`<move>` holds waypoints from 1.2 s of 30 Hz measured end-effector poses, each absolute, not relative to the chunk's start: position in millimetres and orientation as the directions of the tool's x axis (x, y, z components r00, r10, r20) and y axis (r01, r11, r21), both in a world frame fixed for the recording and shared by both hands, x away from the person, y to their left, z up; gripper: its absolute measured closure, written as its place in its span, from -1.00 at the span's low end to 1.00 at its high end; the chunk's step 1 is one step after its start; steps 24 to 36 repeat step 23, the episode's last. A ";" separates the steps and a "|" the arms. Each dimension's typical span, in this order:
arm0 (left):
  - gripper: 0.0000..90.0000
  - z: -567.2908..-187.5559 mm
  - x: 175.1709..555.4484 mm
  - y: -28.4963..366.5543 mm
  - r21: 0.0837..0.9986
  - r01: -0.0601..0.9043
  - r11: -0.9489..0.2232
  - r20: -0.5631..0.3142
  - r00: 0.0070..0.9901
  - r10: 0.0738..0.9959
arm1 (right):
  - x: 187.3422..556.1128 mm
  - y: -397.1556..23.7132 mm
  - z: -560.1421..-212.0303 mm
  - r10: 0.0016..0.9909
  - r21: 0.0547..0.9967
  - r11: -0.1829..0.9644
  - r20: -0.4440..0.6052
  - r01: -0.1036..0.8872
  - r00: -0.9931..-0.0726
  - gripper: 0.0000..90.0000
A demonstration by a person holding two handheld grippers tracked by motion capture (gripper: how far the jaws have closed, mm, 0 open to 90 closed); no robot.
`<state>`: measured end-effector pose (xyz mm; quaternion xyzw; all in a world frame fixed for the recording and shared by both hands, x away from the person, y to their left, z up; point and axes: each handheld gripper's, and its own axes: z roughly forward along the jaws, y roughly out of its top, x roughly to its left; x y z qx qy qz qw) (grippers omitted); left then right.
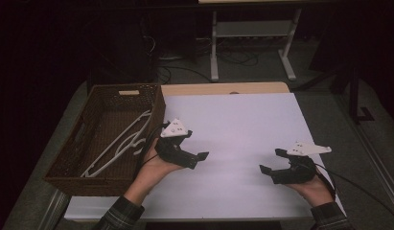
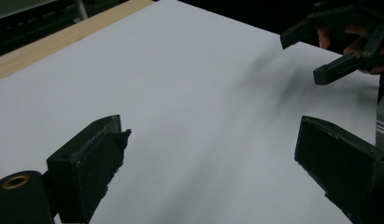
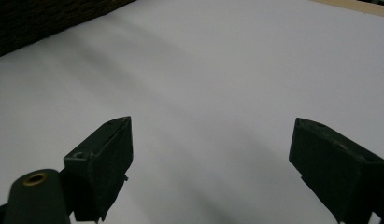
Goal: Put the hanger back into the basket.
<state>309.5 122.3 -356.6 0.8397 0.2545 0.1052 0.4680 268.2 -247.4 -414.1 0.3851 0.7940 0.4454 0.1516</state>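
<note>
Both tongs hover empty over the white tabletop (image 1: 242, 124), each held in one of the person's hands near the front edge. Left tongs (image 1: 197, 149) stand spread with nothing between the jaws, just beside the near right corner of a dark wicker basket (image 1: 101, 179); in the left gripper view the same jaws (image 2: 208, 154) frame only bare white sheet. Right tongs (image 1: 273, 162) sit well apart toward the other side, likewise spread and holding nothing, their tips turned inward toward the left pair; the right gripper view shows these jaws (image 3: 210, 154) wide over blank surface, with the basket's woven wall (image 3: 45, 21) far ahead.

Inside the basket, just beyond the left tongs' hand, lie white plastic hangers (image 1: 119, 143), stacked slantwise against the basket floor; how many there are cannot be told for sure.

Judged from this, the work stands at a pause between grasps: the hangers rest in the basket and neither pair is engaged. Any next pick would likely call for the left tongs to swing back over the rim and descend onto a thin hanger arm, closing squarely so the slim plastic does not slip.
</note>
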 end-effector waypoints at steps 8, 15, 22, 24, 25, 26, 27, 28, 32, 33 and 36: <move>-0.93 -381.3 311.1 117.7 0.828 0.337 -0.448 -0.058 0.846 0.530 | 268.3 -247.6 -414.0 0.752 0.826 0.303 0.099 0.476 -0.652 -0.79; -0.95 -392.8 310.9 124.3 0.827 0.339 -0.448 -0.062 0.847 0.527 | 267.2 -250.1 -411.8 0.764 0.832 0.299 0.085 0.468 -0.640 -0.95; -0.95 -397.8 309.0 128.1 0.819 0.341 -0.462 -0.052 0.846 0.531 | 267.7 -250.2 -412.9 0.760 0.834 0.302 0.082 0.462 -0.644 -0.95; -0.95 -399.0 308.9 128.4 0.818 0.341 -0.463 -0.052 0.845 0.531 | 267.6 -250.2 -412.8 0.761 0.835 0.300 0.083 0.461 -0.644 -0.95; -0.95 -399.0 308.9 128.4 0.818 0.341 -0.463 -0.052 0.845 0.531 | 267.6 -250.2 -412.8 0.761 0.835 0.300 0.083 0.461 -0.644 -0.95; -0.95 -399.0 308.9 128.4 0.818 0.341 -0.463 -0.052 0.845 0.531 | 267.6 -250.2 -412.8 0.761 0.835 0.300 0.083 0.461 -0.644 -0.95; -0.95 -399.0 308.9 128.4 0.818 0.341 -0.463 -0.052 0.845 0.531 | 267.6 -250.2 -412.8 0.761 0.835 0.300 0.083 0.461 -0.644 -0.95; -0.95 -399.0 308.9 128.4 0.818 0.341 -0.463 -0.052 0.845 0.531 | 267.6 -250.2 -412.8 0.761 0.835 0.300 0.083 0.461 -0.644 -0.95; -0.95 -399.0 308.9 128.4 0.818 0.341 -0.463 -0.052 0.845 0.531 | 267.6 -250.2 -412.8 0.761 0.835 0.300 0.083 0.461 -0.644 -0.95; -0.95 -399.0 308.9 128.4 0.818 0.341 -0.463 -0.052 0.845 0.531 | 267.6 -250.2 -412.8 0.761 0.835 0.300 0.083 0.461 -0.644 -0.95; -0.95 -399.0 308.9 128.4 0.818 0.341 -0.463 -0.052 0.845 0.531 | 267.6 -250.2 -412.8 0.761 0.835 0.300 0.083 0.461 -0.644 -0.95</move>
